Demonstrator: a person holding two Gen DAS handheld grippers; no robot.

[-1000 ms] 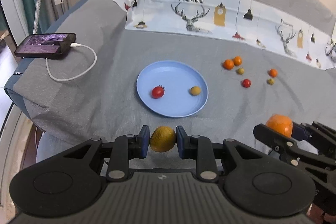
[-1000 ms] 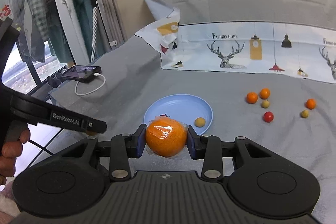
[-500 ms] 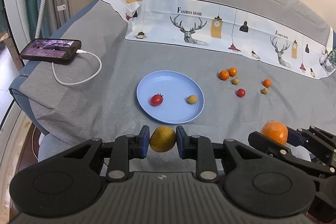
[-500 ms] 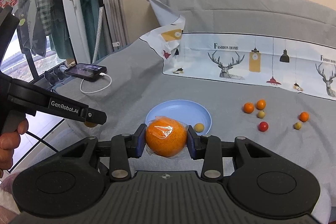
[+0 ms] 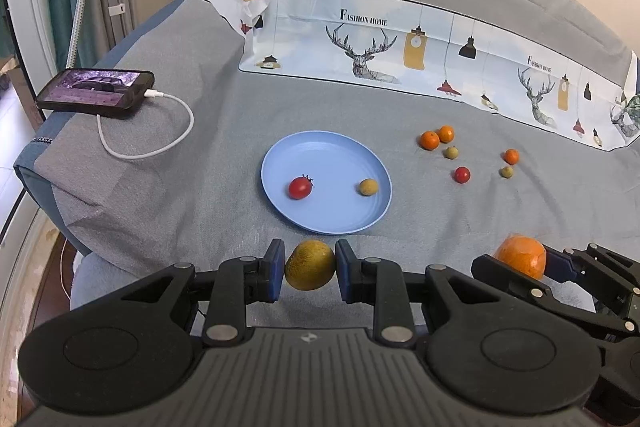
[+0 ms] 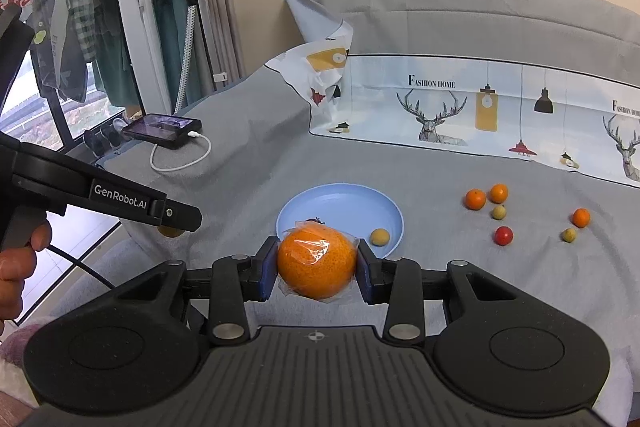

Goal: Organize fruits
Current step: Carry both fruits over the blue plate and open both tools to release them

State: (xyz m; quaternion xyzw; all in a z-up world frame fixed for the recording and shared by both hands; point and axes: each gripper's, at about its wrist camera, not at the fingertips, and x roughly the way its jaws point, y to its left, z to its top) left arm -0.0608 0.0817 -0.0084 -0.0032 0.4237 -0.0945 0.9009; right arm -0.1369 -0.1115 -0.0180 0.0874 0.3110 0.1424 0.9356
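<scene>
My left gripper (image 5: 310,269) is shut on a yellow-green fruit (image 5: 310,264), held above the bed's near edge, just short of the blue plate (image 5: 320,155). My right gripper (image 6: 317,263) is shut on a plastic-wrapped orange (image 6: 317,263); it also shows at the lower right of the left wrist view (image 5: 520,261). The plate (image 6: 340,201) holds a red cherry tomato (image 5: 299,187) and a small yellow fruit (image 5: 367,186). Several small oranges (image 5: 430,140), small yellow fruits (image 5: 451,152) and a red tomato (image 5: 461,174) lie loose to the right of the plate.
A phone (image 5: 96,92) on a white charging cable (image 5: 160,143) lies at the bed's left edge. A printed deer-pattern sheet (image 5: 400,51) runs along the back. A garment steamer (image 6: 188,7) and a window stand to the left of the bed.
Both grippers have pulled back and risen from the plate, each still holding its fruit. The fruits on the bed have not moved.
</scene>
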